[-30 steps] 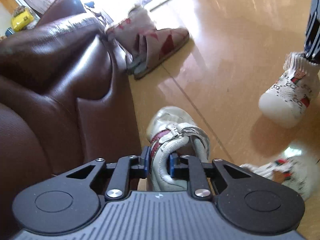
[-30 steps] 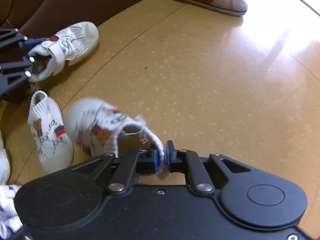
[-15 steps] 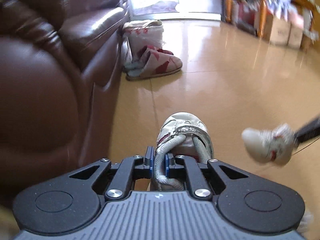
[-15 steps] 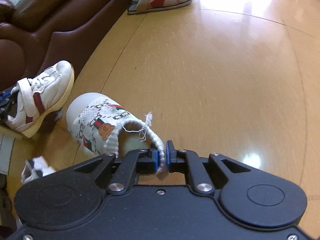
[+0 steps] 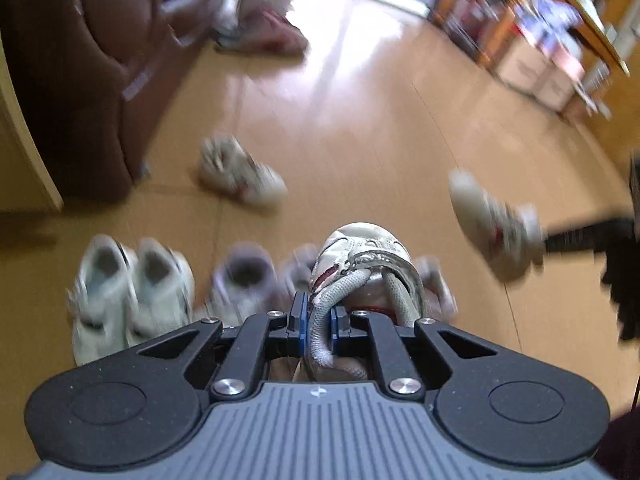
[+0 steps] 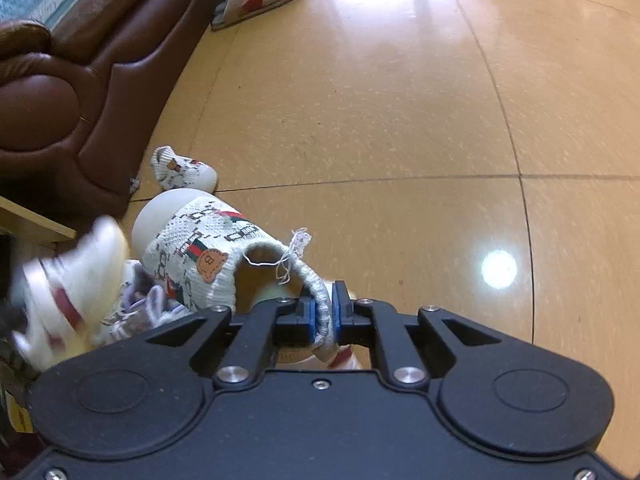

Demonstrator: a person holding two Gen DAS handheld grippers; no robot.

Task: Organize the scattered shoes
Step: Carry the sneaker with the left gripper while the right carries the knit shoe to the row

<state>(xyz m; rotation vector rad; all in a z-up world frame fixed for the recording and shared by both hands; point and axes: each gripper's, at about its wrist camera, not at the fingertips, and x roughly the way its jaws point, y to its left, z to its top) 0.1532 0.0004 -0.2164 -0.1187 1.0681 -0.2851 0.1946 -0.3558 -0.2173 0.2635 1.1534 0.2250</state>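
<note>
1. Left wrist view: the left gripper is clenched on the grey padded collar of a white strap sneaker, whose toe hangs straight ahead of the jaws. Gripping the collar lets the shoe dangle clear of the floor for carrying.
2. Just beyond and left of the jaws, pairs of pale shoes stand side by side, probably the row this sneaker is meant to join.
3. Right wrist view: the right gripper pinches the knit cuff of a bear-patch sock shoe, with its rounded toe ahead-left of the jaws. Its mate lies farther ahead by the sofa.
4. Against the earlier frames, both shoes are lifted and carried away from the sofa; the lined-up pairs are newly in view, and the left jaws have tightened on the collar.
</note>
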